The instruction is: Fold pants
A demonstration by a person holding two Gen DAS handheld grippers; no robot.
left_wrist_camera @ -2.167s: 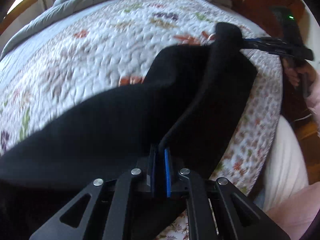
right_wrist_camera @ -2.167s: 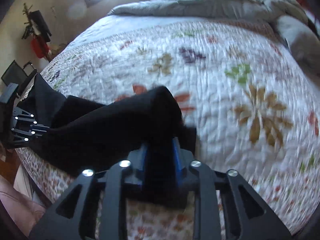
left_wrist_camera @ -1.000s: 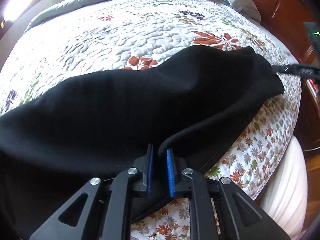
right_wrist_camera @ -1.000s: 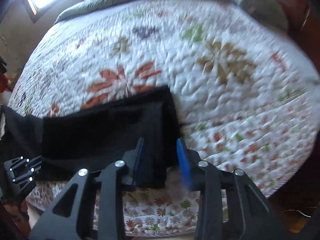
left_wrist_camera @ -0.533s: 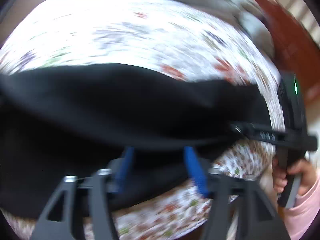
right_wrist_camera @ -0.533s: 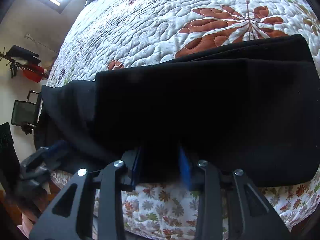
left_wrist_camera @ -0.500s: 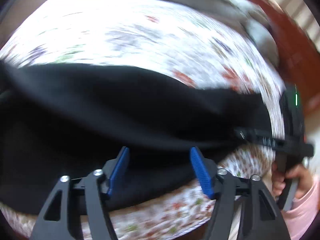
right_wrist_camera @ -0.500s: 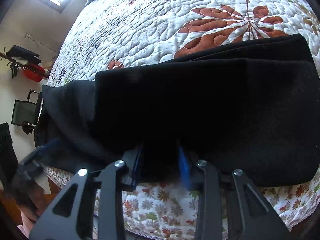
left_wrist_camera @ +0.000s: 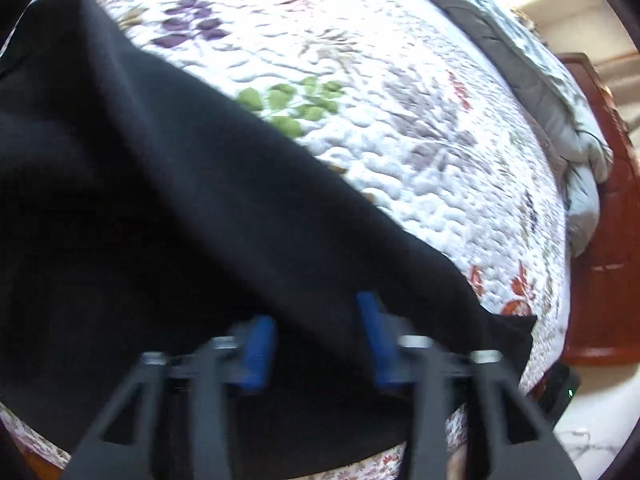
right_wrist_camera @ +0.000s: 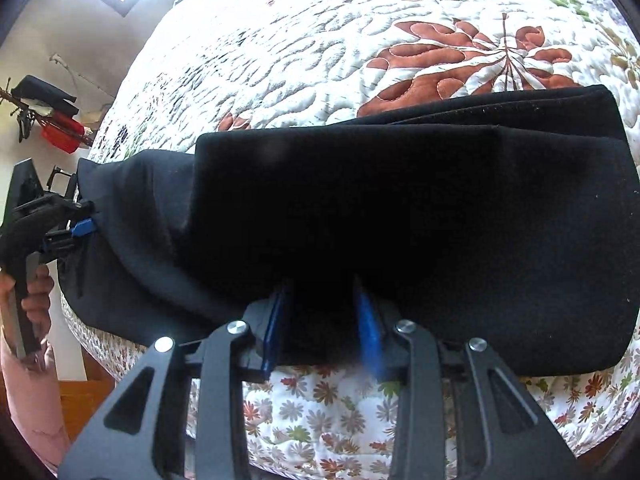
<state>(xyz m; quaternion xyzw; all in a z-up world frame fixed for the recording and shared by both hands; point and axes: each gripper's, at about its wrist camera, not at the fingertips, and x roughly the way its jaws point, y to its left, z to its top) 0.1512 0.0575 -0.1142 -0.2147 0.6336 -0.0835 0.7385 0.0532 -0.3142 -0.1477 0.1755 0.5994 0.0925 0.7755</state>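
The black pants lie folded over on the floral quilt near the bed's front edge. In the left wrist view the pants fill the lower left. My left gripper is open, its blue pads apart over the cloth and holding nothing. It also shows at the left of the right wrist view, beside the pants' left end. My right gripper has its blue pads on either side of a thick fold at the near edge of the pants.
A grey duvet is bunched at the far side of the bed. A dark wooden headboard stands to the right. The quilt's front edge drops off just below the right gripper. A rack with red and black items hangs on the wall.
My left gripper let go of the pants, opened, and swung towards their left end. My right gripper shifted left along the near edge of the folded pants and sits around a fold.
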